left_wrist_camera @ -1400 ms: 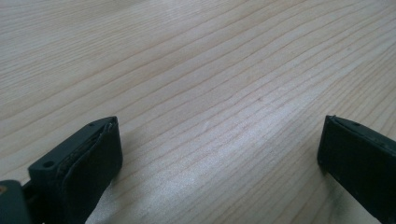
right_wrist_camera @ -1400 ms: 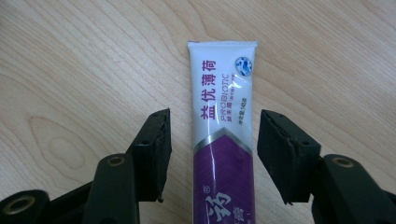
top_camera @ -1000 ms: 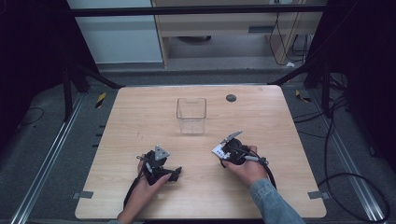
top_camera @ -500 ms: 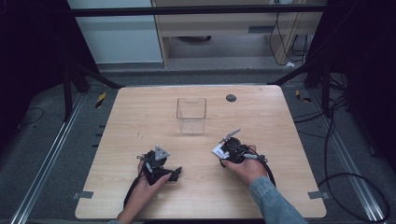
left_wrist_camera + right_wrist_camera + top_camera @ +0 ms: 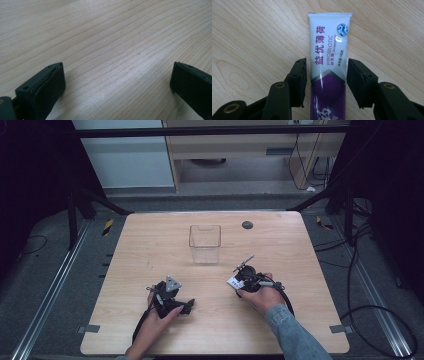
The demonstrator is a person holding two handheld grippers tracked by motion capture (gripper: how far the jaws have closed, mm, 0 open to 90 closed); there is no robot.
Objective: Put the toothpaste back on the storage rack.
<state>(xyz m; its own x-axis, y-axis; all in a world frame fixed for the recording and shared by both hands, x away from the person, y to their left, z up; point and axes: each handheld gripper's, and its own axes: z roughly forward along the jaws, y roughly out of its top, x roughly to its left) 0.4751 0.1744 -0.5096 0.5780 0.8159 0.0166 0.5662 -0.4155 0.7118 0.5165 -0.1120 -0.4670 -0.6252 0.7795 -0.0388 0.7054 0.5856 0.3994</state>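
A white and purple toothpaste tube printed "PROBIOTIC" lies flat on the wooden table. My right gripper is open, with one jaw on each side of the tube's middle and only thin gaps to its edges. In the high view the right gripper is held low at centre right, and the tube's white end pokes out to its left. My left gripper is open wide over bare wood. It rests on the table near the front left.
A clear, empty plastic container stands upright in the middle of the table, beyond both grippers. A small dark round disc sits near the far edge. Cables trail from both grippers toward the front edge.
The right gripper has edged slightly forward and left along the tube. The left gripper and the container have stayed put.
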